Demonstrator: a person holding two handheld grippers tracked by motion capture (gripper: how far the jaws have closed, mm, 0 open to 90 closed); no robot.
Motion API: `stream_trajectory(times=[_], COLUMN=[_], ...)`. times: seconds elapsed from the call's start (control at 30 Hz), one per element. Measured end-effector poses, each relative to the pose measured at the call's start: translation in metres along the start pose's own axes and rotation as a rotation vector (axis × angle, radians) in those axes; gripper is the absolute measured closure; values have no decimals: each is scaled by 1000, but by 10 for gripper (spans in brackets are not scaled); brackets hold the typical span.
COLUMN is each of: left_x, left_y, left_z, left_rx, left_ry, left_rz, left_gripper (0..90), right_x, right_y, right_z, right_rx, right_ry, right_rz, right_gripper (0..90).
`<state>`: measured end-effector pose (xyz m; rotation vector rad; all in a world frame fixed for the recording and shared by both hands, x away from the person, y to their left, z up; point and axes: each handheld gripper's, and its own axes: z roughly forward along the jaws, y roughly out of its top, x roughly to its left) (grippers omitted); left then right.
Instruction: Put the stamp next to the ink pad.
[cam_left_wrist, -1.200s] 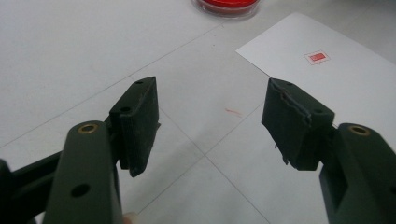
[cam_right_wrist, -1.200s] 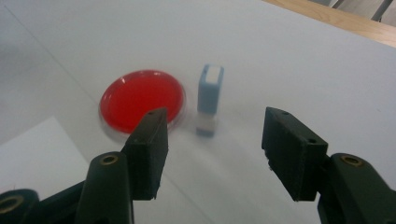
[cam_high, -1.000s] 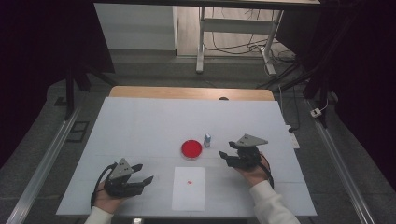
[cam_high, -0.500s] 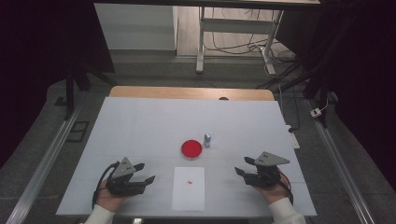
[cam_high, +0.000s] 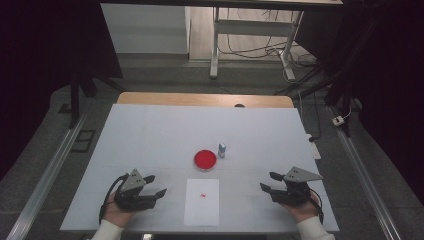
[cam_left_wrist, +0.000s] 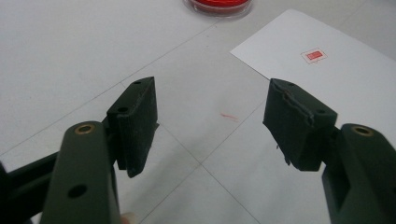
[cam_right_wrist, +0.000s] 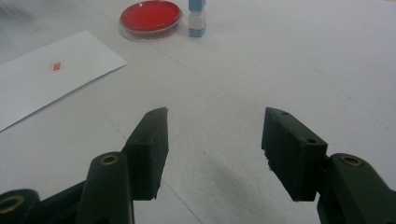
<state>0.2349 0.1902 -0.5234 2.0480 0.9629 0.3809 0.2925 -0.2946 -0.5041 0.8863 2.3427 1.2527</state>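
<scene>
So the thing sitting between both hands is a white rectangular sheet of paper (cam_high: 201, 201) with a tiny red square mark (cam_high: 203, 194) printed near its top half. It lies flat on the white table (cam_high: 150, 135), right at the near edge, and nothing touches it. Just past its far end sits a round clear shallow dish with bright red contents (cam_high: 205, 159), and just beside that dish stands a small white bottle with a blue base (cam_high: 222, 150), upright, close to the dish but not quite touching from what I can see.

The left gripper (cam_high: 154, 186) rests low over the table off the paper's left side, black fingers spread wide with nothing between them. In the left gripper view you see bare table through the gap, plus a faint red smear (cam_left_wrist: 229, 116) on the surface, and the paper's corner off to the right.

The right gripper (cam_high: 268, 182) is on the other side, a bit farther from the paper, fingers (cam_right_wrist: 150, 151) also spread wide and empty, pointing toward the dish and bottle.
</scene>
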Motion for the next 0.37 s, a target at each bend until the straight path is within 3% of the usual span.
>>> stream_trajectory(times=[0.37], left_x=[-1], left_y=[0], left_z=[0], left_rx=[2], left_ry=[1], left_rz=[-1], left_gripper=[345], right_x=[2], right_y=[1], right_z=[2], right_rx=[3], right_ry=[0], right_rz=[-12], right_gripper=[406])
